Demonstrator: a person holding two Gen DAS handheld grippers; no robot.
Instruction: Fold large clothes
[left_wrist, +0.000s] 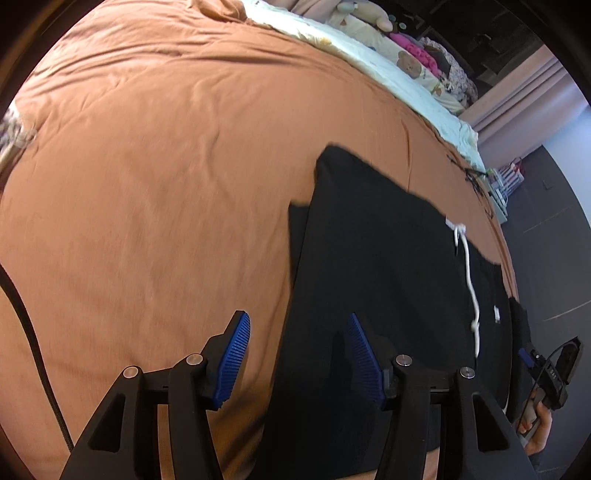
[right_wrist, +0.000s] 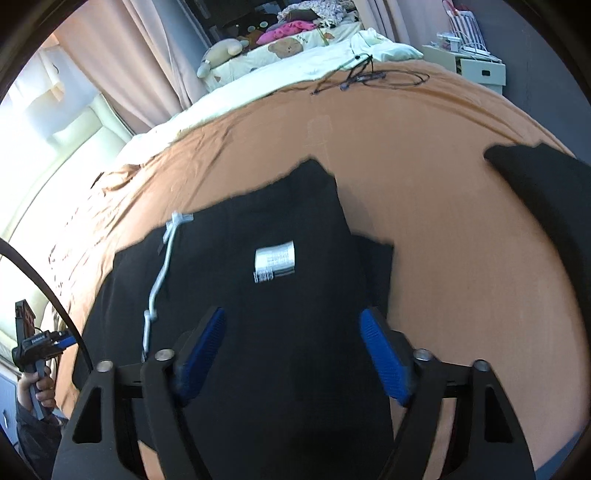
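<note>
A black garment (left_wrist: 380, 266) with a white drawstring (left_wrist: 470, 273) lies flat on the orange bed cover (left_wrist: 147, 166). In the right wrist view the garment (right_wrist: 258, 295) shows a white care label (right_wrist: 275, 261) and the drawstring (right_wrist: 160, 277). My left gripper (left_wrist: 297, 350) is open and empty above the garment's left edge, blue pads apart. My right gripper (right_wrist: 291, 354) is open and empty above the garment's near part. Each gripper also shows in the other's view, the right one (left_wrist: 546, 373) at the far right and the left one (right_wrist: 37, 347) at the far left.
A second black piece of cloth (right_wrist: 546, 199) lies at the right on the orange cover. A tangle of black cables (right_wrist: 369, 77) lies near a pale sheet (right_wrist: 258, 88) with plush toys and pink clothes. A white box (right_wrist: 476, 66) stands beside the bed.
</note>
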